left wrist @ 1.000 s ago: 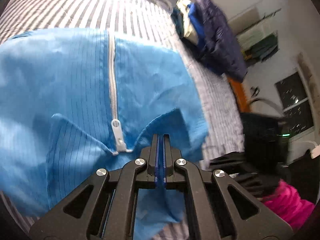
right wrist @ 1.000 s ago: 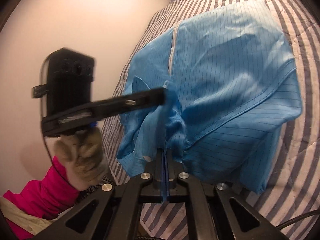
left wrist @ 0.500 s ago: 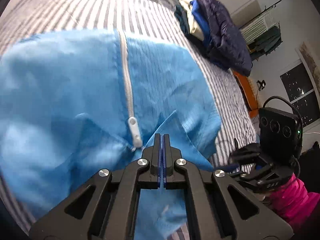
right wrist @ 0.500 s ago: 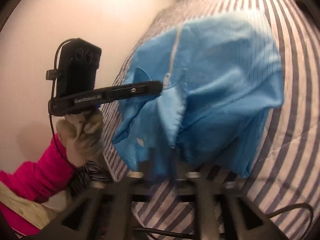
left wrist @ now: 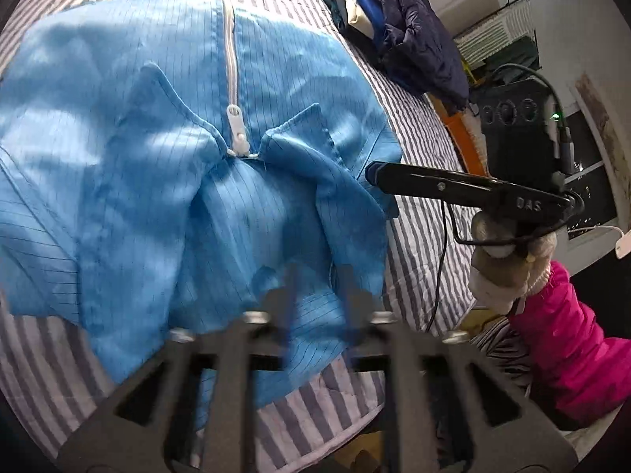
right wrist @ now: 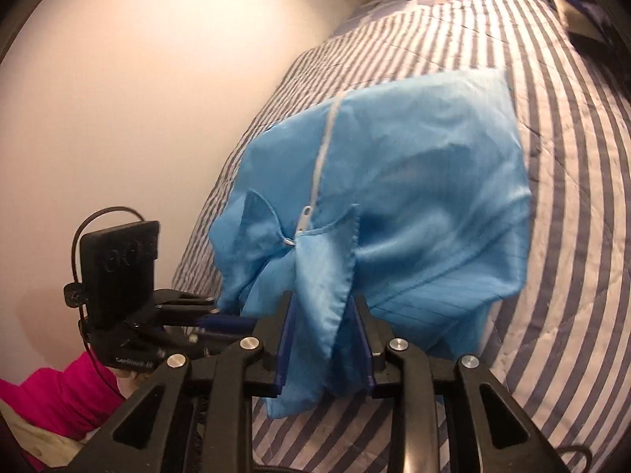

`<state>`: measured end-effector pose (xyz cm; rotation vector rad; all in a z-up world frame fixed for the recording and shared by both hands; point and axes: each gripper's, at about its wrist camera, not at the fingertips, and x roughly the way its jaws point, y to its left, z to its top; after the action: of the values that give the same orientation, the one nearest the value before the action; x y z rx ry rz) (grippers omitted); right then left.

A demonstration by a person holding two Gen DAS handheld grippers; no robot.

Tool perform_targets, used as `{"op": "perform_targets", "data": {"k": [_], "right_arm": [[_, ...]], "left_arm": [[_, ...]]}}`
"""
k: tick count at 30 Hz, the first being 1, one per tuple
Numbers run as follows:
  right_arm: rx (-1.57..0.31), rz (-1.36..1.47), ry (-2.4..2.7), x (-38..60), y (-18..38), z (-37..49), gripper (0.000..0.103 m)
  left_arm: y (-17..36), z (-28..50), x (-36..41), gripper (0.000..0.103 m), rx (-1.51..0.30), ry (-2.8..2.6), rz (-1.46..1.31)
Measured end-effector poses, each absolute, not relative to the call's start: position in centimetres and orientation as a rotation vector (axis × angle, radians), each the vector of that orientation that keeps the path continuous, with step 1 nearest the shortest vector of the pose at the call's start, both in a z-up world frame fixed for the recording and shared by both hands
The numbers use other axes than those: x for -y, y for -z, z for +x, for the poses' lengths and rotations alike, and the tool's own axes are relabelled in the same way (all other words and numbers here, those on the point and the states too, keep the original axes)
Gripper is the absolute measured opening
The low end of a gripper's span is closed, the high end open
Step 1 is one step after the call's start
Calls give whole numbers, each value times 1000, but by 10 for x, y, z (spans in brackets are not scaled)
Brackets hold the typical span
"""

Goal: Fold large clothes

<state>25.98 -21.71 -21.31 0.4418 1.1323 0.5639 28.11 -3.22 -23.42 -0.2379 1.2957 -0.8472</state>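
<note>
A light blue zip-front garment point(left wrist: 165, 165) with a white zipper point(left wrist: 234, 118) lies spread on the striped bed point(left wrist: 418, 236), collar end toward me. It also shows in the right wrist view point(right wrist: 414, 205). My left gripper point(left wrist: 317, 287) is open, blurred, with its fingers just over the garment's near edge. My right gripper point(right wrist: 324, 327) is open with a loose fold of the collar cloth hanging between its fingers. The right gripper also shows in the left wrist view point(left wrist: 374, 169), beside the garment's right edge.
A pile of dark and white clothes point(left wrist: 398, 27) sits on the bed's far right. A plain wall point(right wrist: 138, 98) runs along the bed's left side. An orange bed frame edge point(left wrist: 457, 134) and a window lie to the right.
Both grippers have opened and let go of the collar end. The garment has dropped flat onto the bed, and both grippers have drawn back toward the near edge.
</note>
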Motion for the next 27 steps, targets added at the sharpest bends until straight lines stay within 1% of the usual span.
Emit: {"op": "perform_targets", "data": {"k": [3, 7, 9, 12, 14, 15, 17, 19, 20, 21, 24, 27], "right_arm": [[-1162, 434, -547, 204, 222, 268, 27], [-1166, 454, -522, 197, 231, 282, 16], [-1170, 448, -495, 196, 237, 287, 13], [-1155, 440, -458, 196, 232, 289, 13], [-1127, 403, -423, 198, 222, 284, 18], [-1104, 387, -424, 196, 213, 281, 23], [-1075, 371, -468, 189, 200, 273, 24], [-1094, 343, -489, 183, 199, 272, 24], [-1119, 343, -487, 182, 205, 272, 23], [-1145, 355, -486, 182, 214, 274, 21], [-1201, 401, -479, 179, 239, 284, 20], [-1206, 426, -462, 176, 248, 291, 20]], "left_arm": [[243, 277, 43, 36, -1312, 866, -242], [250, 254, 62, 36, -1334, 931, -155], [247, 246, 66, 36, -1319, 937, -131], [239, 249, 62, 36, -1289, 923, -182], [233, 258, 57, 36, -1248, 887, -212], [233, 263, 56, 36, -1251, 880, -237], [235, 270, 58, 36, -1260, 873, -262], [235, 268, 65, 29, -1253, 891, -245], [235, 266, 68, 15, -1254, 895, -233], [235, 263, 72, 7, -1259, 901, -223], [234, 244, 83, 7, -1243, 941, -180], [240, 228, 93, 7, -1261, 949, -106]]}}
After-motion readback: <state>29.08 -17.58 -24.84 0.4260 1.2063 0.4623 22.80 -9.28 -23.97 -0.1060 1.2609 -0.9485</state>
